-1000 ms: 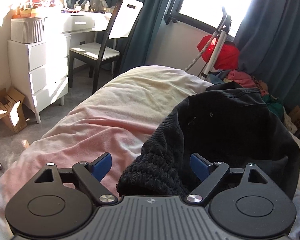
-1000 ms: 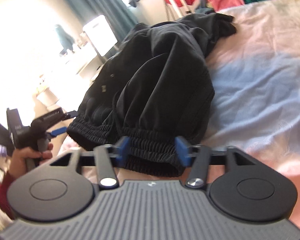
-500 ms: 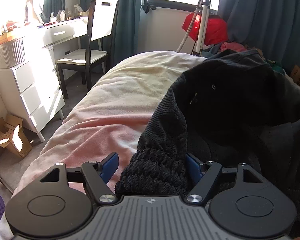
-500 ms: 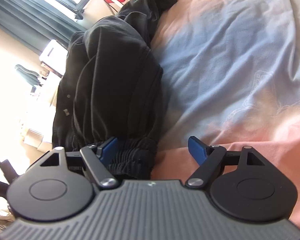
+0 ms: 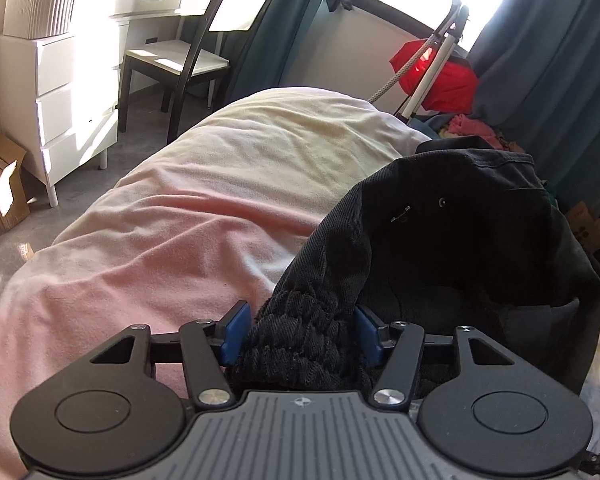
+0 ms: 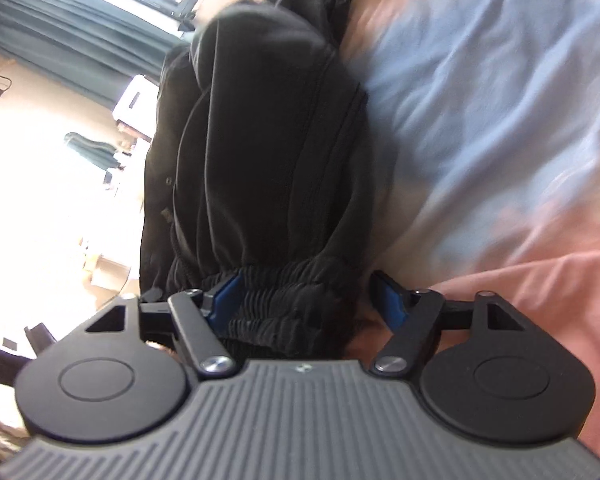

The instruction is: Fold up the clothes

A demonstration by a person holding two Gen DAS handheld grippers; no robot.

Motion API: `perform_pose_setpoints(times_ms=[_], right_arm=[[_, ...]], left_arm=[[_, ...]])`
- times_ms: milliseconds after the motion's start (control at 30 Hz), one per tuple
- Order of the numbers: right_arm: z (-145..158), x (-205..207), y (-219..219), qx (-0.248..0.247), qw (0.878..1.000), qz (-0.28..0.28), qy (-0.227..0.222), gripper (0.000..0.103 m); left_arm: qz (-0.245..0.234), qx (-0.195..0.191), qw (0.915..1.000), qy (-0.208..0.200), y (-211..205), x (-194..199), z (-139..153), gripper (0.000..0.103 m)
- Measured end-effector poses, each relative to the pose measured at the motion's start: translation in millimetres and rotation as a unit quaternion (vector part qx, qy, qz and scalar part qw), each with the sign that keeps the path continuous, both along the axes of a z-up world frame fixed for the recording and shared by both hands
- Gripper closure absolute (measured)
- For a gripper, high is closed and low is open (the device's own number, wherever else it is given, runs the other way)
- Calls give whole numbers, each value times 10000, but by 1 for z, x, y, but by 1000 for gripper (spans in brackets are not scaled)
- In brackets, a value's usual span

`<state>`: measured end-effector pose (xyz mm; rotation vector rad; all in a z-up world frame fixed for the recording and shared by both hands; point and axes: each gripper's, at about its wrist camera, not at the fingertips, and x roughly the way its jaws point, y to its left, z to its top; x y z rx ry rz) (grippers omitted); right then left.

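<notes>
Lying bunched on the bed (image 5: 188, 216), the black trousers (image 5: 460, 240) have their ribbed elastic waistband (image 5: 300, 344) pinched between the blue pads of the left tool (image 5: 300, 334), which is clenched on that band. Over on the right wrist view the right tool (image 6: 304, 296) is spread wide, its left pad against the gathered band while the right pad stands clear of the cloth above the pink and blue bedcover (image 6: 500, 120). Beyond the bed stand a white dresser (image 5: 60, 92), a chair (image 5: 188, 56), teal curtains (image 5: 560, 60).
</notes>
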<state>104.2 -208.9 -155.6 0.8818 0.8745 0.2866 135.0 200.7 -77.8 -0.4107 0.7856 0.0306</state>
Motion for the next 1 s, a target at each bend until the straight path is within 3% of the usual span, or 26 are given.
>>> perform_pose_setpoints(times_ms=[67,100,200,267,333,367,467,633,667,700,733,833,1000], right_arm=[[2,1,4,-98,9998,90,-119,56],[4,1,2,7,9997,115,-225,67],[12,-3,-4,516,9971,186,-533,68],[17,-2,1,229,9975,336,-586,67],[9,1,6,-162,9991,271,-299,66],[2,4,5,-88,9997,202,-130,65],[-9,8,-2,177,9997,128,57,64],[2,9,8,-216,9990,367,-162,65],[6,7,9,-253,9986,406,-245,67],[9,6,10,-250,9982,440,-325,71],[11,5,10,-116,9982,452,-387,73],[18,-4,11,498,9967,421,-474,77],[36,1,42,900,9930,483,-599,78]], left_arm=[[-20,-107,9999,3,0,0,-1,28],[-53,-119,9999,4,0,-1,-2,26],[-48,-55,9998,176,0,2,-7,17],[25,-178,9996,196,4,2,-12,17],[40,-263,9995,162,6,2,-14,19],[61,-300,9994,145,6,2,-15,19],[260,-496,9984,75,8,1,-17,34],[402,-482,9979,-138,7,-1,-12,55],[415,-452,9979,-187,7,-1,-10,62],[431,-472,9976,-282,6,-1,-5,77],[450,-519,9968,-402,6,-1,0,83],[523,-591,9942,-725,3,4,25,85],[488,-692,9907,-1067,16,52,76,87]])
